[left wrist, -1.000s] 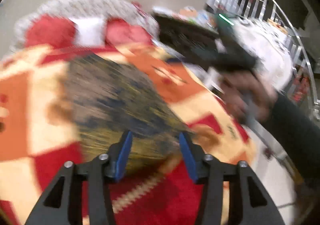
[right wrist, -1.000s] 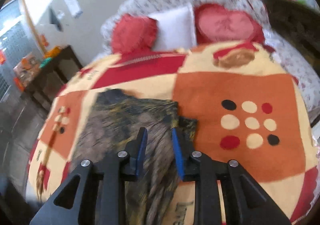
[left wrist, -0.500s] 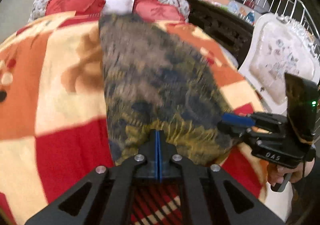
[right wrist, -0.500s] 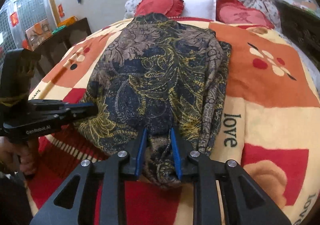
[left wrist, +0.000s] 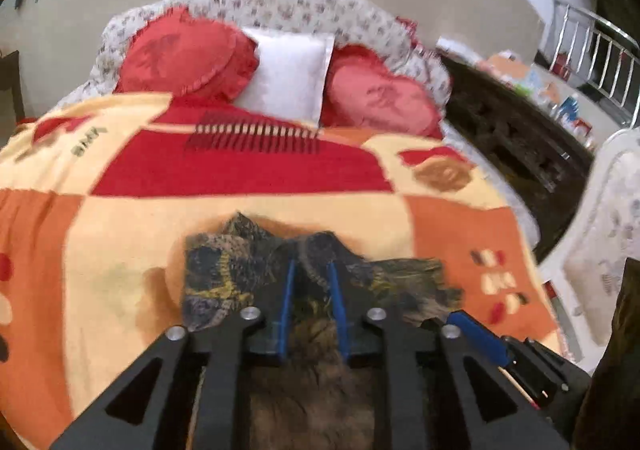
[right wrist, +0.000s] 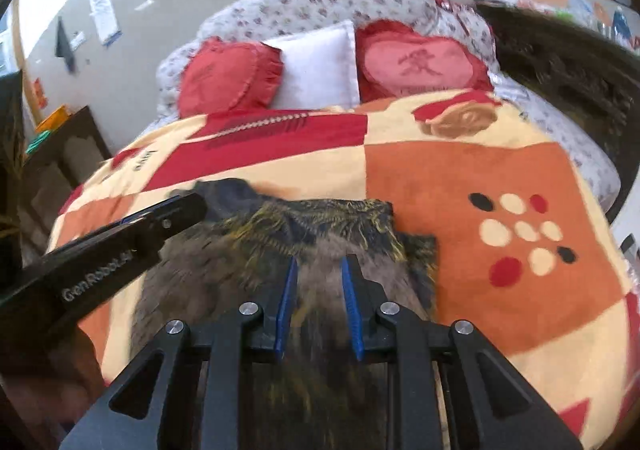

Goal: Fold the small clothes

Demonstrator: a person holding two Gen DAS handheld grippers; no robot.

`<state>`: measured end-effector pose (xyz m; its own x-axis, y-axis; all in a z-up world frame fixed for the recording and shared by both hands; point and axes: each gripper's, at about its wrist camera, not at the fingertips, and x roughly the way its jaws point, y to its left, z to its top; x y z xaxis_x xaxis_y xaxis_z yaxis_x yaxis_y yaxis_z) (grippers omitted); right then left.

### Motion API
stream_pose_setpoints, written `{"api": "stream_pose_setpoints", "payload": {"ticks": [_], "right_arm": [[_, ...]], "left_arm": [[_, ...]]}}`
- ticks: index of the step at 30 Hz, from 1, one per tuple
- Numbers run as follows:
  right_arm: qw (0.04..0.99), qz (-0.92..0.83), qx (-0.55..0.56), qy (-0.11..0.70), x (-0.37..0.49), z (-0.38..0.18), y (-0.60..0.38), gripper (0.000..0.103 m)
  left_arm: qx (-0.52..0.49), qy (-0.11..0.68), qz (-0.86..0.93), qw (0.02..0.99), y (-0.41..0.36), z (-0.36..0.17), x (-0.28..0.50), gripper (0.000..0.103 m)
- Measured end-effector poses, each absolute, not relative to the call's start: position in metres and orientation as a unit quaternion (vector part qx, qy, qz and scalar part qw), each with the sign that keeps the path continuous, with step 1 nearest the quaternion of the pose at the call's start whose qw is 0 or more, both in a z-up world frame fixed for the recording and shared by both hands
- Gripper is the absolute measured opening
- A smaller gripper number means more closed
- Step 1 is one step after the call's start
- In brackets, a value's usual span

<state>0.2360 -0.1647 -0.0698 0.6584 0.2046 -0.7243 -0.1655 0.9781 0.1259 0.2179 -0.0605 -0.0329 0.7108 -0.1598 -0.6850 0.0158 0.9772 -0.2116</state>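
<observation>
While both grippers sit low over the near edge of the dark patterned garment (left wrist: 224, 274), the fold looks partly made, its far edge doubled over on the blanket (left wrist: 80, 290).

The left gripper (left wrist: 312, 298) has its jaws opening, with cloth lying between the blue pads; whether they press on it, I cannot tell. The right gripper (right wrist: 318, 302) stands partly open with cloth bunched between its pads and seems to hold it, though blur leaves that unsure.

To do this step well, I would let go only once the folded layer lies flat, then pull both hands back low and evenly so the edge does not drag.

Only the right view shows the left gripper's arm crossing over the garment's left side and the spotted orange patch (right wrist: 520, 234). Only the left view shows the railing (left wrist: 600, 46). Pillows (left wrist: 288, 78) lie farthest off.
</observation>
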Motion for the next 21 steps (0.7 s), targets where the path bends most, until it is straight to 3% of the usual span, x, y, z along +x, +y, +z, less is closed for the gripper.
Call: {"api": "stream_pose_setpoints", "payload": {"ticks": [3,10,14,15,17,18,21], "right_arm": [[0.898,0.108,0.060,0.423,0.257,-0.115,-0.179,0.034],[0.891,0.130,0.103,0.424,0.260,-0.124,-0.192,0.035],[0.894,0.131,0.093,0.419,0.258,-0.121,-0.190,0.036],[0.894,0.136,0.100,0.416,0.256,-0.120,-0.192,0.037],[0.889,0.143,0.106,0.421,0.264,-0.117,-0.196,0.037],[0.889,0.140,0.101,0.425,0.261,-0.111,-0.198,0.037],[0.903,0.137,0.076,0.401,0.234,-0.080,-0.199,0.037]], "left_arm": [[-0.069,0.361,-0.052,0.928,-0.066,-0.057,0.221,0.022],[-0.040,0.351,-0.033,0.935,-0.079,-0.061,0.227,0.023],[-0.064,0.398,-0.077,0.912,-0.062,-0.037,0.223,0.025],[-0.071,0.400,-0.091,0.909,-0.051,-0.028,0.216,0.029],[-0.070,0.379,-0.096,0.918,-0.024,-0.012,0.193,0.061],[-0.073,0.369,-0.091,0.922,-0.010,-0.009,0.180,0.068],[-0.118,0.396,-0.117,0.903,0.024,-0.026,0.156,0.071]]}}
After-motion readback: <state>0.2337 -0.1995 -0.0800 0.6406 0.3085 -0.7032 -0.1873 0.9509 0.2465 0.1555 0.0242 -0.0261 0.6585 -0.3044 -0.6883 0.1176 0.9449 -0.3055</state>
